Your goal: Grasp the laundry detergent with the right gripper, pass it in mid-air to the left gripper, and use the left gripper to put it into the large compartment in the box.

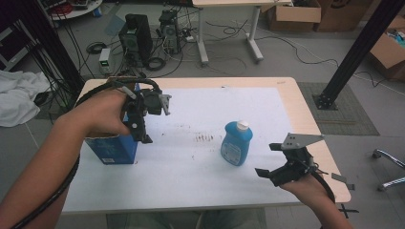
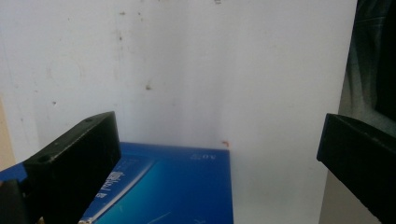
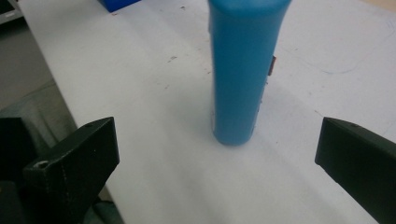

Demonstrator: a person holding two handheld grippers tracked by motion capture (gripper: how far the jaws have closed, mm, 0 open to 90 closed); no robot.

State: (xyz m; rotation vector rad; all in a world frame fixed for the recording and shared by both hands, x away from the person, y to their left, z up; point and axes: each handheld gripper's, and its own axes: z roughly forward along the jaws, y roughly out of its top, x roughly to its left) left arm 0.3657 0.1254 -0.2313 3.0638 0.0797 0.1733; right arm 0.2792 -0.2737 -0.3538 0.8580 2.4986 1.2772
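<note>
Here, left gripper [image 1: 143, 117] wide open above blue box [image 1: 112, 149], right gripper [image 1: 270, 160] wide open, empty, facing blue bottle [image 1: 236, 143]

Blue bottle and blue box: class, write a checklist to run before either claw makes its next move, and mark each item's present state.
1. Blue bottle stands upright on the white mat: ok.
2. Right claw open wide enough for the bottle: ok, jaws spread with the bottle ahead between them in the right gripper view.
3. Right claw clear of the bottle: ok, a gap shows.
4. Left claw open: ok.
5. Left claw above the blue box, not touching: ok.
6. Bottle cap shut tight: cannot tell.
</note>
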